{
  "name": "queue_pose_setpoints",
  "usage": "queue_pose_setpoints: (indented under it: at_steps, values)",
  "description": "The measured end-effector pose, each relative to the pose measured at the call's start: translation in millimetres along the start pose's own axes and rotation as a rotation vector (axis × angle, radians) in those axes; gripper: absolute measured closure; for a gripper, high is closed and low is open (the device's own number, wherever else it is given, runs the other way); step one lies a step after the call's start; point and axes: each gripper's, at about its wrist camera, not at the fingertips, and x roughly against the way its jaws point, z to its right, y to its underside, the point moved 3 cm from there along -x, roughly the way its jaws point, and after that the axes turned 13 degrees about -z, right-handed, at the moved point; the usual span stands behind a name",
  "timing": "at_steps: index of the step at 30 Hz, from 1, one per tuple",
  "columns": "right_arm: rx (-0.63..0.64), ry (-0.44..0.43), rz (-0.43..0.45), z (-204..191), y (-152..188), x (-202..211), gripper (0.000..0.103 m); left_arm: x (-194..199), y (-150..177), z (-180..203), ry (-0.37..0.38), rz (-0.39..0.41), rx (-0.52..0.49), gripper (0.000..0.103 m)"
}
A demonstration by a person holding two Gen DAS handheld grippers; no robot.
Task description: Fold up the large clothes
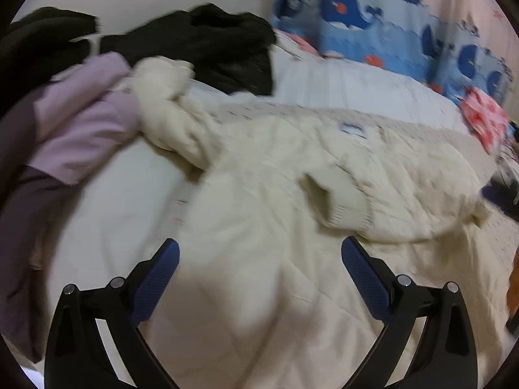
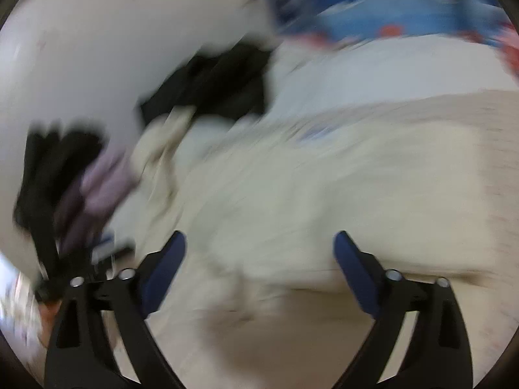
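Note:
A cream knitted sweater lies spread across the bed, one sleeve stretched to the upper left and the other sleeve's ribbed cuff folded onto its body. My left gripper hangs over the sweater's near part, open, nothing between its blue pads. In the blurred right wrist view the same sweater fills the middle. My right gripper stands wide open above it with nothing in its jaws.
A lilac garment and dark clothes are piled at the bed's left and far side. Blue whale-print cushions line the back. A red patterned cloth lies at the right. The other gripper's dark body shows at the right edge.

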Motion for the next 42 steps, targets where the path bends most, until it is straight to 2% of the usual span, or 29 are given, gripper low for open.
queue_pose_setpoints:
  at_steps: [2, 5, 7, 8, 11, 13, 14, 15, 16, 17, 18, 19, 20, 22, 24, 25, 27, 28, 29, 30, 31, 33, 35, 36, 38, 39, 40, 42]
  values:
    - [-0.152, 0.069, 0.019, 51, -6, 24, 0.007, -9, -5, 13, 0.080, -0.021, -0.021, 0.007]
    - [-0.354, 0.103, -0.013, 121, -4, 35, 0.007, -32, -18, 25, 0.106, -0.071, -0.017, 0.007]
    - [-0.431, 0.117, -0.041, 152, 0, 30, 0.007, -58, -28, 31, 0.128, -0.132, 0.017, 0.007]
    - [-0.438, 0.120, -0.054, 158, 2, 25, 0.007, -71, -33, 35, 0.146, -0.166, 0.031, 0.007]
    - [-0.464, 0.129, -0.094, 172, 5, 6, 0.007, -112, -46, 49, 0.121, -0.250, 0.042, 0.007]
    - [-0.495, 0.096, -0.116, 179, 11, -9, 0.007, -120, -56, 63, 0.072, -0.216, 0.019, 0.009]
    - [-0.499, 0.089, -0.117, 182, 12, -15, 0.007, -119, -59, 69, 0.075, -0.200, -0.002, 0.026]
    - [-0.488, 0.086, -0.114, 180, 12, -17, 0.007, -118, -63, 71, 0.081, -0.197, -0.014, 0.051]
    - [-0.463, 0.073, -0.113, 178, 9, -21, 0.007, -114, -68, 74, 0.122, -0.195, -0.022, 0.060]
    - [-0.408, 0.040, -0.124, 168, 3, -27, 0.017, -109, -76, 73, 0.135, -0.185, -0.016, 0.078]
    - [-0.372, 0.033, -0.134, 164, 1, -29, 0.034, -102, -84, 69, 0.148, -0.164, -0.017, 0.084]
    - [-0.318, 0.063, -0.151, 154, -3, -32, 0.069, -91, -93, 65, 0.158, -0.131, -0.014, 0.085]
    - [-0.226, 0.166, -0.134, 135, -10, -28, 0.081, -76, -103, 58, 0.151, -0.082, -0.006, 0.087]
    - [-0.058, 0.266, -0.078, 94, -17, -14, 0.088, -40, -119, 40, 0.138, 0.022, 0.016, 0.088]
    - [0.064, 0.335, -0.049, 62, -16, -5, 0.091, -10, -129, 17, 0.099, 0.117, 0.043, 0.088]
    - [0.104, 0.364, -0.046, 52, -14, -4, 0.091, -5, -134, 3, 0.066, 0.153, 0.054, 0.089]
    - [0.151, 0.398, -0.085, 42, -9, -10, 0.087, -17, -133, -13, -0.008, 0.124, 0.065, 0.089]
    - [0.148, 0.406, -0.114, 43, -5, -14, 0.068, -42, -129, -20, -0.050, 0.037, 0.041, 0.089]
    - [0.141, 0.415, -0.116, 47, 1, -11, 0.042, -70, -123, -19, -0.072, -0.072, -0.005, 0.088]
    - [0.130, 0.442, -0.103, 50, 8, -7, 0.031, -99, -111, -18, -0.101, -0.191, -0.061, 0.086]
    - [0.126, 0.484, -0.088, 53, 17, -1, 0.022, -119, -96, -15, -0.169, -0.243, -0.133, 0.086]
    - [0.127, 0.549, -0.089, 61, 26, 1, 0.016, -121, -78, -6, -0.247, -0.199, -0.248, 0.085]
    - [0.125, 0.590, -0.110, 72, 37, 3, 0.009, -115, -73, -4, -0.243, -0.193, -0.257, 0.082]
    - [0.116, 0.582, -0.132, 77, 41, 1, 0.009, -111, -73, -6, -0.227, -0.194, -0.248, 0.077]
    - [0.063, 0.511, -0.172, 89, 45, -4, 0.009, -99, -75, -9, -0.208, -0.167, -0.220, 0.074]
    - [0.033, 0.475, -0.186, 94, 46, -7, 0.009, -95, -77, -4, -0.214, -0.136, -0.205, 0.066]
    - [-0.009, 0.413, -0.215, 100, 50, -14, 0.009, -82, -77, -1, -0.224, -0.071, -0.183, 0.058]
    - [-0.055, 0.298, -0.282, 104, 56, -31, 0.009, -68, -76, 2, -0.195, -0.001, -0.154, 0.026]
